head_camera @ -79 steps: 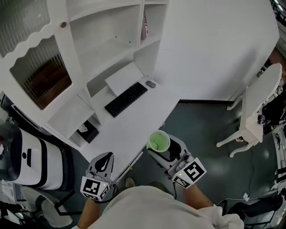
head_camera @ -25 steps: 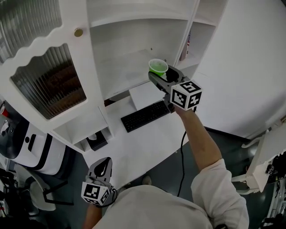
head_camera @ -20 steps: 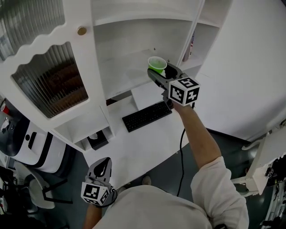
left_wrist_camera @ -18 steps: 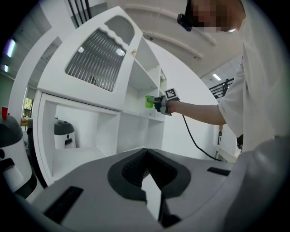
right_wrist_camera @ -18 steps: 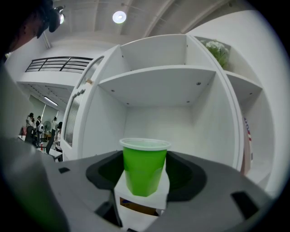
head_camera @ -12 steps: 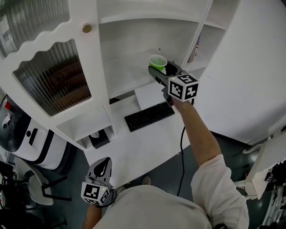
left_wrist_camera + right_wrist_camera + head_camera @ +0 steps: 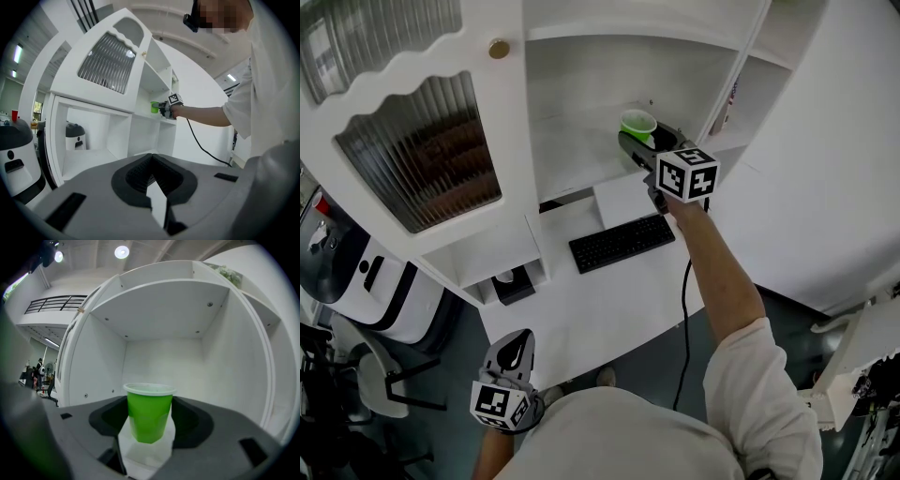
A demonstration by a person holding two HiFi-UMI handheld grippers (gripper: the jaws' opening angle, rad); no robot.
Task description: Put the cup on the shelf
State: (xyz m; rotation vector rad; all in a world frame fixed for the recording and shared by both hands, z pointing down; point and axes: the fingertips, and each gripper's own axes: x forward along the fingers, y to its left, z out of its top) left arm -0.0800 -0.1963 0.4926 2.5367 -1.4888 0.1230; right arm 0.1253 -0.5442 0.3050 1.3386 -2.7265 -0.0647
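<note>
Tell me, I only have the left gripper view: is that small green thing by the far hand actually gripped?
Observer: Yes; the right gripper view shows the green cup upright, clamped between the fingers of the right gripper.
Operator: Where is it relative to the shelf?
Observer: The head view puts it at the mouth of the open compartment, right of the ribbed-glass door.
Operator: What's underneath?
Observer: A black keyboard on the desk below.
</note>
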